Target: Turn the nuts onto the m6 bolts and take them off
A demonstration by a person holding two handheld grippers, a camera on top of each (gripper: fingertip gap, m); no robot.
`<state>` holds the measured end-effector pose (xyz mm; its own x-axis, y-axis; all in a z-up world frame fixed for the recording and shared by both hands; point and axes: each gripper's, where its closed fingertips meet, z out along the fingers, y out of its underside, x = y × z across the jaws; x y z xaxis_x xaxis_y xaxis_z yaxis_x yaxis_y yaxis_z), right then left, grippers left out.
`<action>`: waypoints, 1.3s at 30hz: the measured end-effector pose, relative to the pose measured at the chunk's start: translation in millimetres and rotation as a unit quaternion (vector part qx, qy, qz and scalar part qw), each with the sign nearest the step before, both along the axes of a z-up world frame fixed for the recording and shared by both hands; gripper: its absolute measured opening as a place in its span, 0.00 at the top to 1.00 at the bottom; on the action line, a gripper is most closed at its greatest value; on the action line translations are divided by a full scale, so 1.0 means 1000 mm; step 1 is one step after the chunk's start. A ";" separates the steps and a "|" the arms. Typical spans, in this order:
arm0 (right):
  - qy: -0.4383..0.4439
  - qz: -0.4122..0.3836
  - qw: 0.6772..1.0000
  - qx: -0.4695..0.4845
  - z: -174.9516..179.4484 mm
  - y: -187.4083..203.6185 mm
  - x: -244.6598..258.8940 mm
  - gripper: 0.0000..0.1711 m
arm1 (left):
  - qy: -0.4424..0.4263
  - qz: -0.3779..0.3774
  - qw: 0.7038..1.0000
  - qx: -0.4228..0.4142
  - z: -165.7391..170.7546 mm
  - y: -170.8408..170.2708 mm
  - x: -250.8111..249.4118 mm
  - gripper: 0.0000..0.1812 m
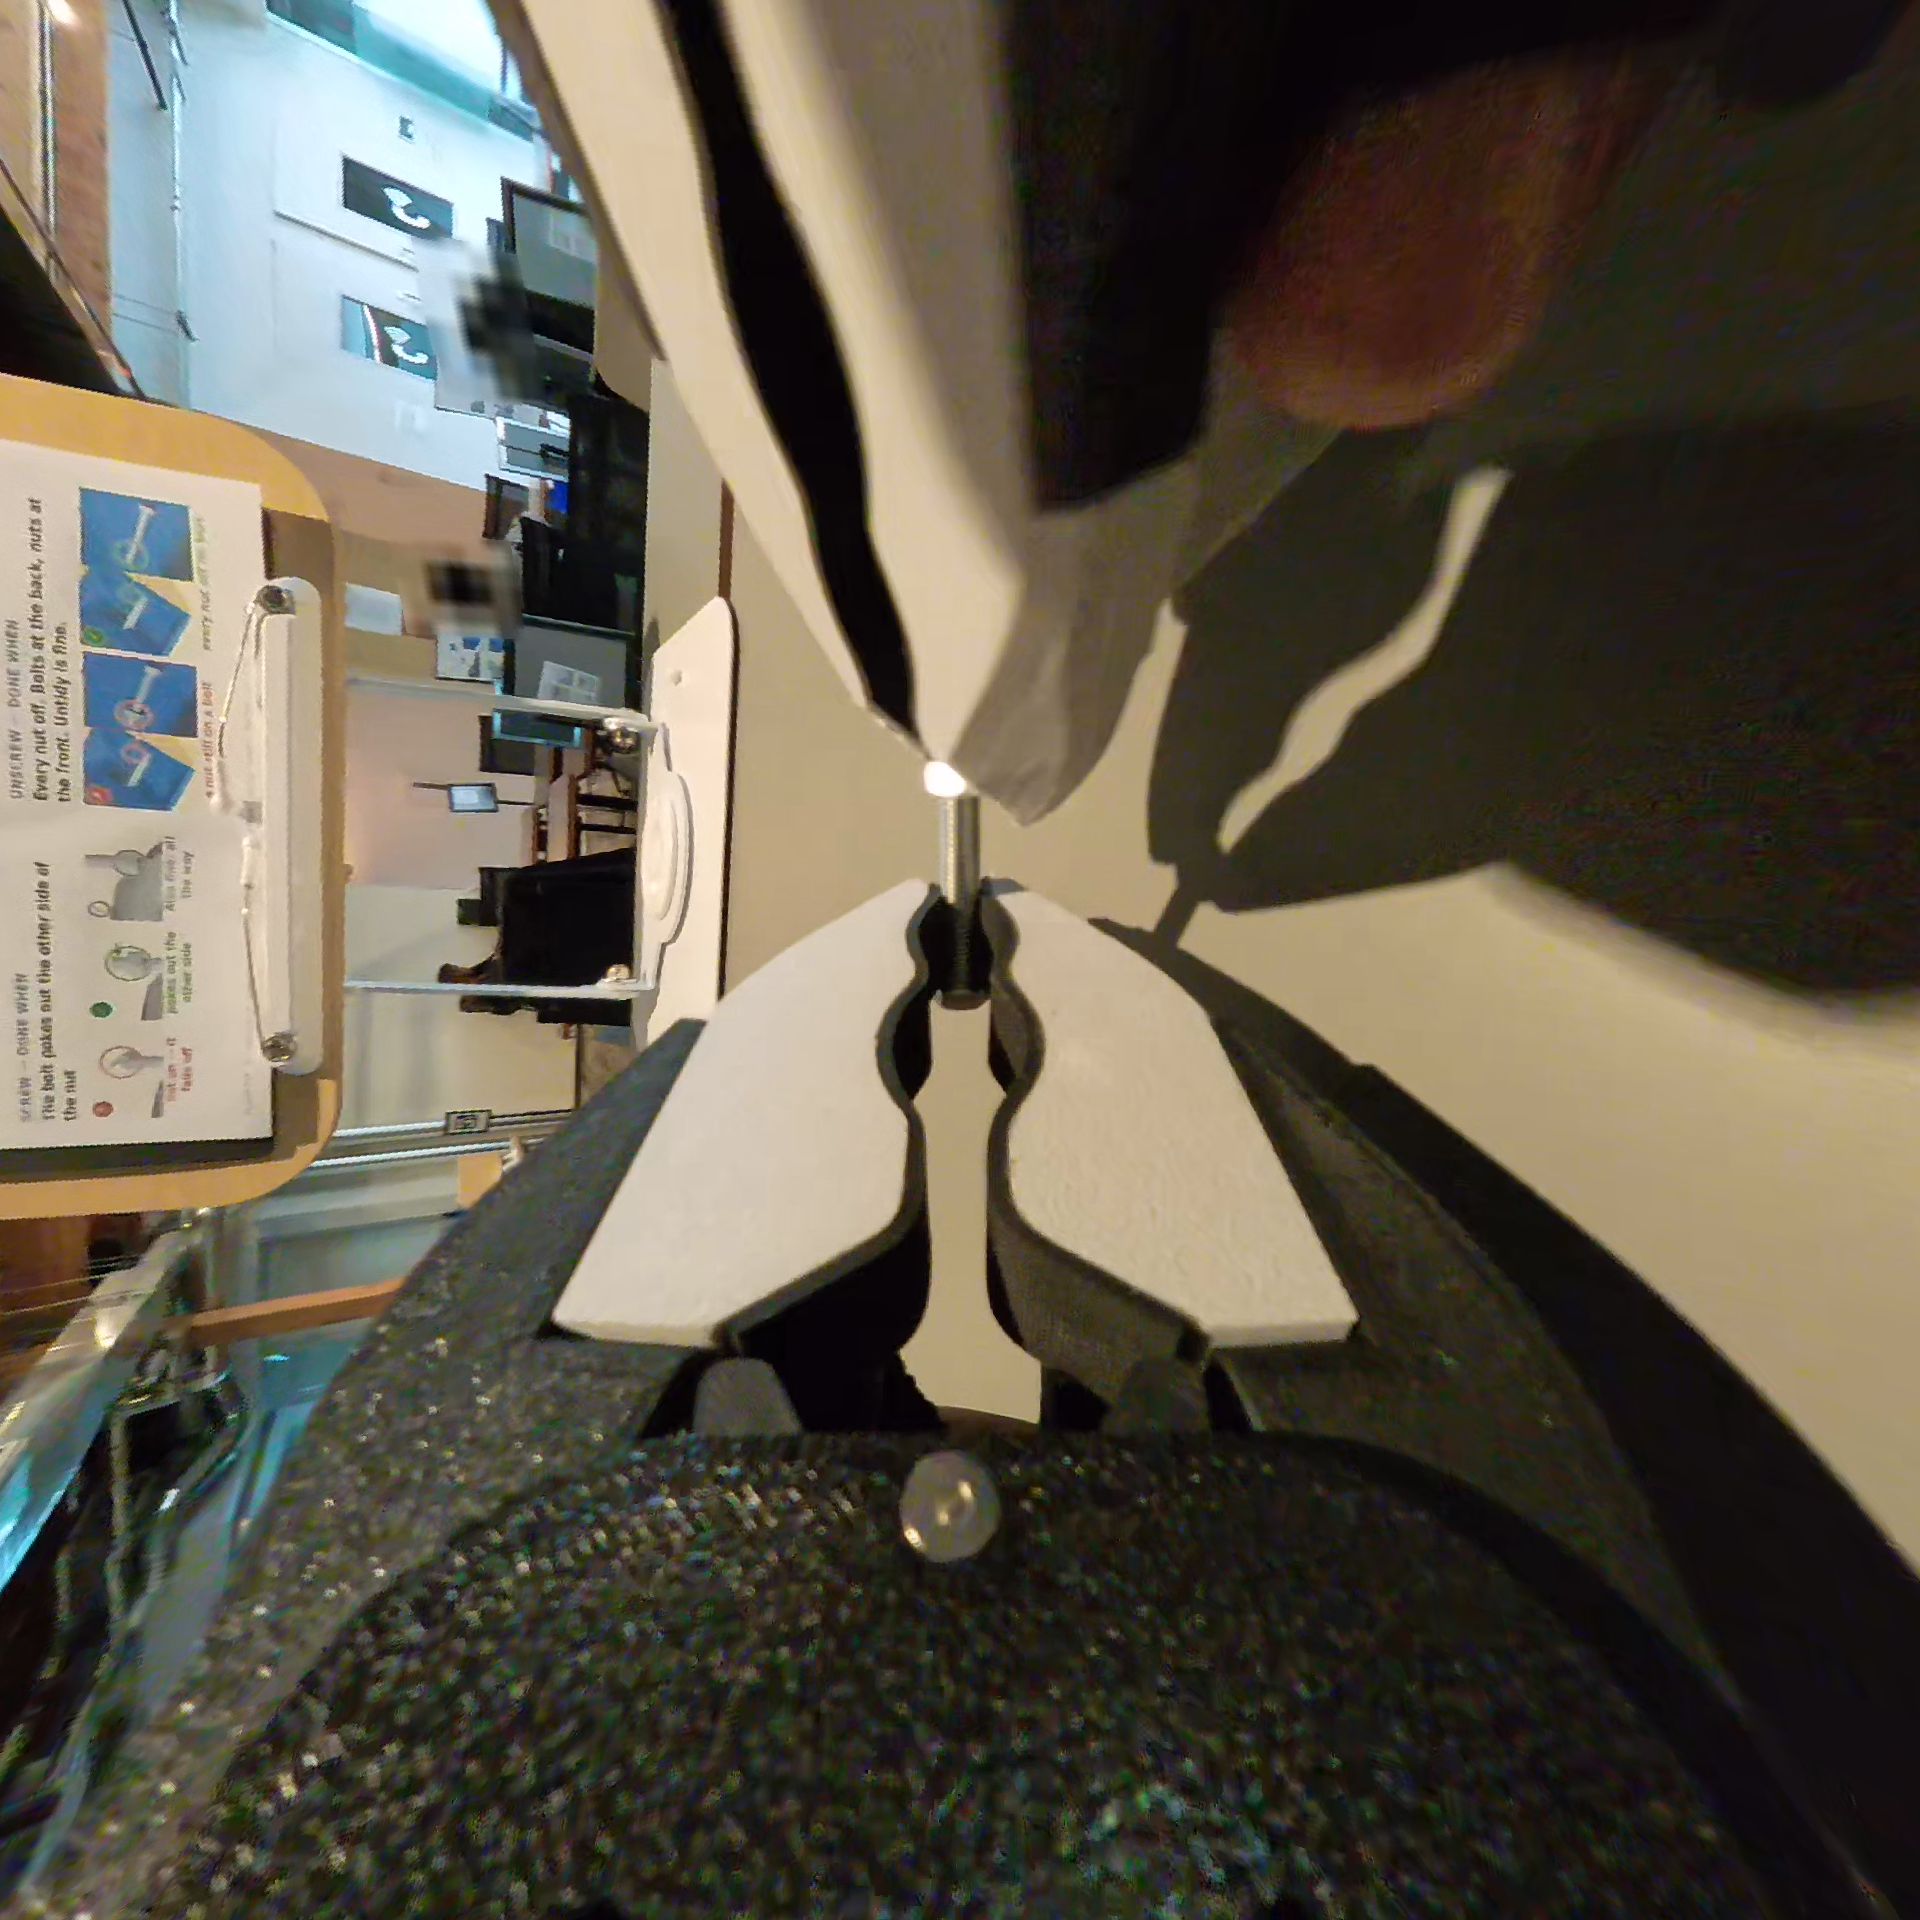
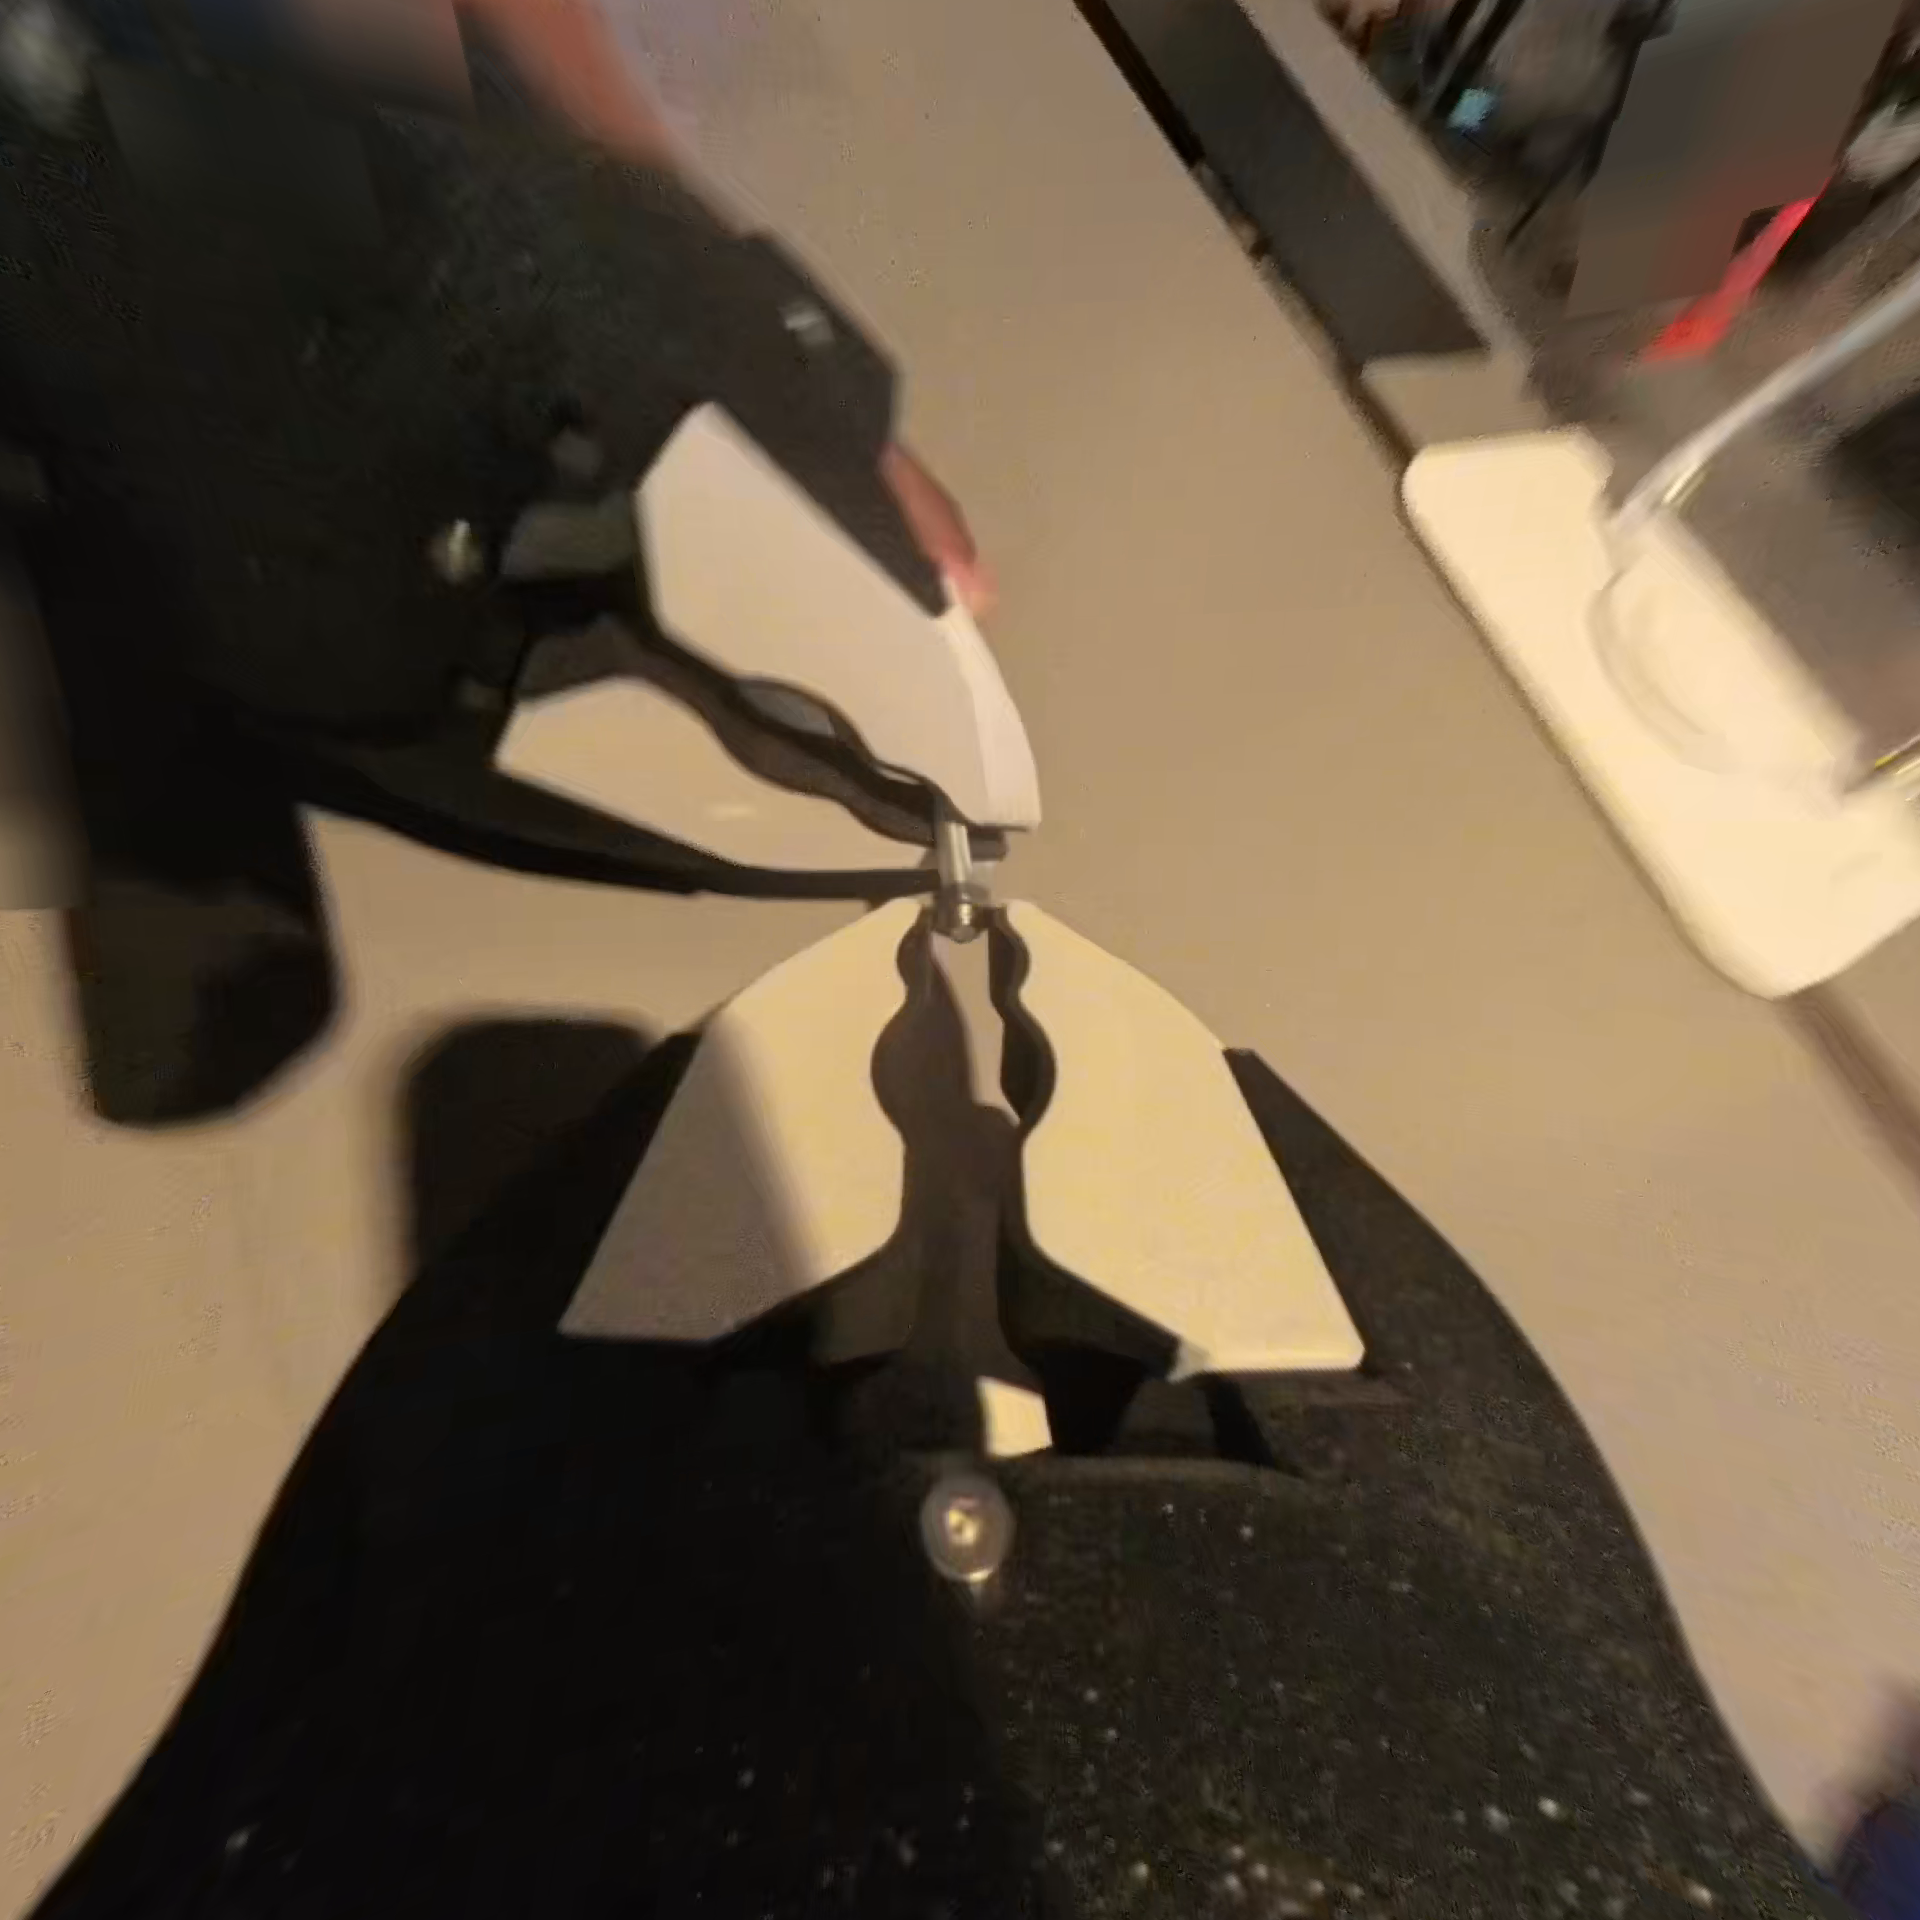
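My left gripper [image 1: 956, 904] is shut on a silver bolt [image 1: 957, 847], whose shank sticks out forward past the fingertips. My right gripper [image 2: 961, 914] meets it tip to tip and is shut on a small shiny nut [image 2: 960, 921] at the bolt's far end. In the left wrist view the right gripper [image 1: 935, 764] comes in from above, with a bright glint of the nut [image 1: 940, 775] at its tips. In the right wrist view, which is blurred, the left gripper [image 2: 961, 821] comes in from the upper left, holding the bolt [image 2: 954, 844]. Both are held above the beige table [image 2: 1195, 520].
A wooden clipboard with a printed sheet [image 1: 135, 790] stands at the left. A white base with a clear stand [image 1: 691, 790] sits behind the grippers; it also shows at the right in the right wrist view [image 2: 1662, 707]. A thumb [image 1: 1392, 270] rests on the right gripper.
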<state>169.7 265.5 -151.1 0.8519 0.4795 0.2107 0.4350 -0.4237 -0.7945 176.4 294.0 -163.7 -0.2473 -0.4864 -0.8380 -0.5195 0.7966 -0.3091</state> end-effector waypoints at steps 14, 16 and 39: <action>-0.021 0.037 0.998 0.036 0.010 -0.002 0.007 0.81 | -0.014 -0.003 1.000 -0.026 0.004 -0.001 0.000 0.97; -0.081 0.055 0.994 0.057 0.008 -0.003 0.005 0.82 | -0.013 -0.005 0.999 -0.031 0.003 -0.002 0.000 0.97; 0.219 0.001 0.975 -0.024 0.023 -0.001 0.008 0.87 | -0.031 0.002 0.999 -0.031 0.009 0.001 0.002 0.97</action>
